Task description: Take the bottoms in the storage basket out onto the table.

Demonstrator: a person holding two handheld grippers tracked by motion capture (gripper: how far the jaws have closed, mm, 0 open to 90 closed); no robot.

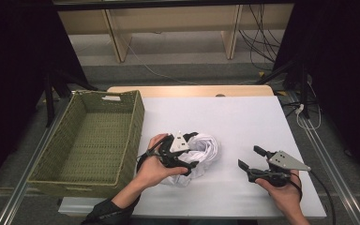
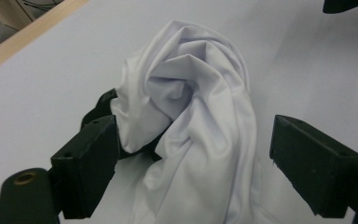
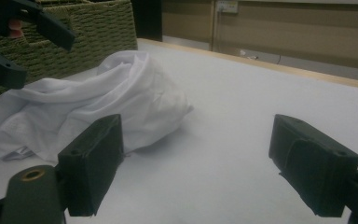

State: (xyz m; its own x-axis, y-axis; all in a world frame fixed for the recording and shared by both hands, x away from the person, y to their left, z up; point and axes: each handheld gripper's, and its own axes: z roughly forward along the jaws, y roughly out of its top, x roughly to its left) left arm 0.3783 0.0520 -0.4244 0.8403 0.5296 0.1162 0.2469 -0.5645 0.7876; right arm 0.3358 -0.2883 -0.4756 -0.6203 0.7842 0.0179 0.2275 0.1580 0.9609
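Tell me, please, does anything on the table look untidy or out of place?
The white cloth lies crumpled in a heap on the table, beside the wicker basket, not in it. Nothing looks spilled or damaged.

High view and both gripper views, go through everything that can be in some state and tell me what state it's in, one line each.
White cloth: crumpled in a heap on the table, right of the basket, not folded.
Basket: upright, nothing inside, at the table's left edge.
Left gripper: open, jaws astride the cloth, pads not pressing it.
Right gripper: open, nothing between the jaws, apart from the cloth.
Table: white top, bare apart from the cloth.
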